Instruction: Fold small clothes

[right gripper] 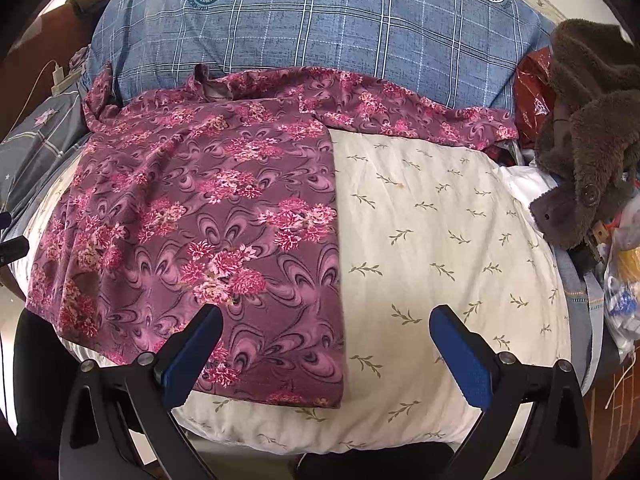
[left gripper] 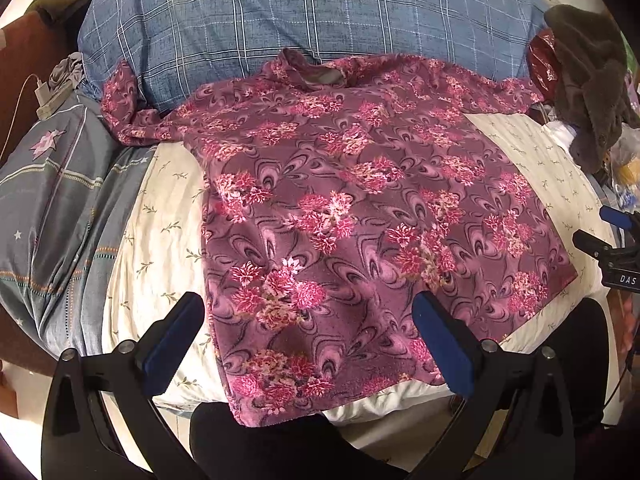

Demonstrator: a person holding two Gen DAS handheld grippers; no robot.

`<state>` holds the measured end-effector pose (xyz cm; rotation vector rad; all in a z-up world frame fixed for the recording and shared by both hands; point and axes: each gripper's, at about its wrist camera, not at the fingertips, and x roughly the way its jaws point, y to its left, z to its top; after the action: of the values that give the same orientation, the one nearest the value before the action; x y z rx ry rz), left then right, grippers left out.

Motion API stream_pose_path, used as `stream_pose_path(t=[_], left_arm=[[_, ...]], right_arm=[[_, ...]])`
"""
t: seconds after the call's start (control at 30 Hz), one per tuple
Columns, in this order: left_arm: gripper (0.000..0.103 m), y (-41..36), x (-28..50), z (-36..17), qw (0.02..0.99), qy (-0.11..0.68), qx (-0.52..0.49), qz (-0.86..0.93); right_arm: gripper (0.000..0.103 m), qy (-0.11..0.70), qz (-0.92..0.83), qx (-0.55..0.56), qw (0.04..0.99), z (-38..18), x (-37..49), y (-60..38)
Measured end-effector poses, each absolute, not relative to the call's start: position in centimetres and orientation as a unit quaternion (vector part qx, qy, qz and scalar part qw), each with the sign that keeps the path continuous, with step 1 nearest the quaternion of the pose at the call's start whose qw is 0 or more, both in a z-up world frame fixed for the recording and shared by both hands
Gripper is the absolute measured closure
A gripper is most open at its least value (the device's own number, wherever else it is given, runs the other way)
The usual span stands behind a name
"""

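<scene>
From the left wrist, the floral shirt (left gripper: 352, 216) lay spread flat on the cream bedsheet (left gripper: 160, 240), its collar against the blue checked pillow (left gripper: 304, 20) at the bed's far edge and its hem hanging over the near edge. The left tongs (left gripper: 308, 324) stood released above the hem, gripping nothing. The right tongs (left gripper: 612, 240) showed at the right edge.

From the right wrist, the shirt (right gripper: 200, 216) covered the bed's left half, one sleeve (right gripper: 420, 120) stretched along the pillow (right gripper: 320, 28). The right tongs (right gripper: 326, 332) were spread wide, empty, over the shirt's right side edge. A brown plush toy (right gripper: 588, 140) sat at the bed's right edge.
</scene>
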<state>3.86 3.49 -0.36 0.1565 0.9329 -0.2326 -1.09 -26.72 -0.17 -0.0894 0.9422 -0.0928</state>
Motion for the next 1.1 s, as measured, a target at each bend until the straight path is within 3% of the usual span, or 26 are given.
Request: stream_pose_path(t=[1.1], left_arm=[[0.000, 3.8, 5.1, -0.8, 0.880, 0.458, 0.064, -0.106]], right_arm=[[0.000, 0.454, -0.042, -0.027, 0.890, -0.8, 0.0, -26.8]])
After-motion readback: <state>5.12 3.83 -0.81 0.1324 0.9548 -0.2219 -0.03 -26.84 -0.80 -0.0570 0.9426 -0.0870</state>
